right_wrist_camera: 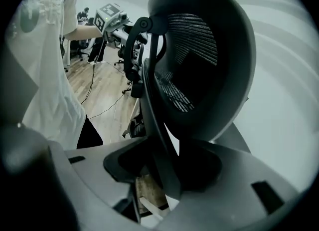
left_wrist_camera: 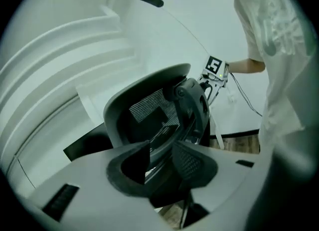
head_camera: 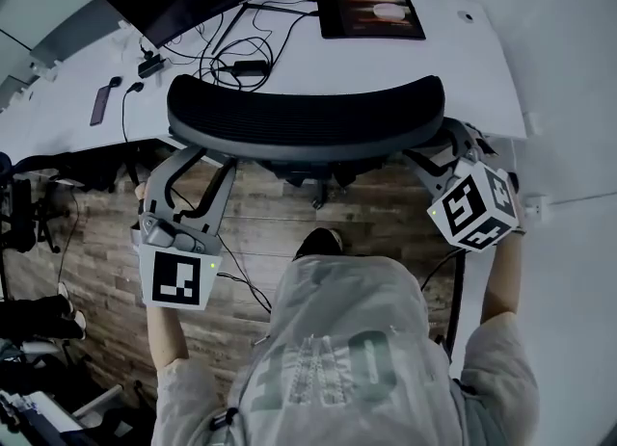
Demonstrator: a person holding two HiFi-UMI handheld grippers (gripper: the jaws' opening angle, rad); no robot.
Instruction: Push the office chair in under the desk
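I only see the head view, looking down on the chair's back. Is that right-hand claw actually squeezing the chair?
Observer: No. On the right gripper the jaws stand apart; a dark back strut of the office chair passes between them.
Operator: And the left one?
Observer: The left gripper is open too, aimed at the chair's frame.
Operator: What's the backrest made of?
Observer: The backrest is dark mesh in a grey rim; you see only its top edge.
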